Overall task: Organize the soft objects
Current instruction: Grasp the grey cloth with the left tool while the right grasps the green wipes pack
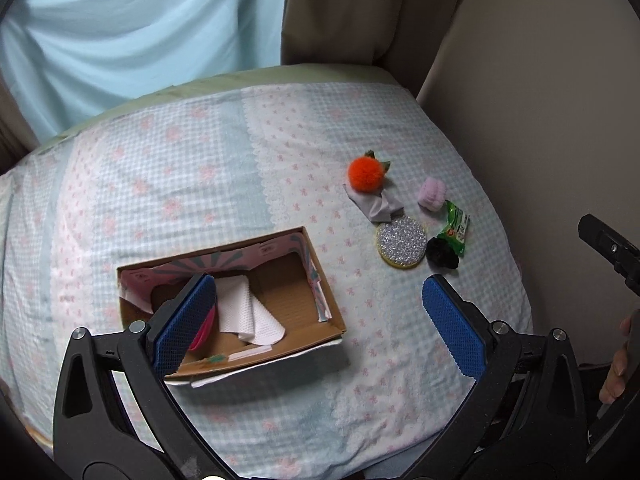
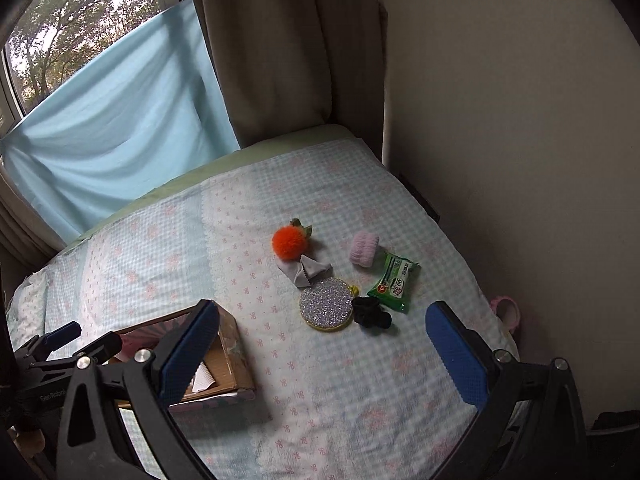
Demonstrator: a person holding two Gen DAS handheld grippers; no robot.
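An open cardboard box [image 1: 320, 264] lies on the bed with a white cloth [image 1: 248, 312] and something pink [image 1: 202, 334] inside; it also shows in the right wrist view [image 2: 234, 356]. To its right lie an orange pompom [image 1: 366, 174], a grey cloth [image 1: 376, 202], a lilac scrunchie [image 1: 432, 193], a glittery round pad [image 1: 401, 243], a black scrunchie [image 1: 440, 253] and a green wipes packet [image 1: 455, 226]. My left gripper [image 1: 320, 320] is open and empty over the box's right side. My right gripper [image 2: 324, 356] is open and empty, short of the glittery pad [image 2: 326, 307].
The bed [image 2: 160, 240] has a checked blue and pink cover. A wall [image 2: 520, 120] runs along its right side, with curtains [image 2: 280, 40] and a blue sheet [image 2: 120, 120] at the back. A pink ring [image 2: 508, 310] sits at the bed's right edge.
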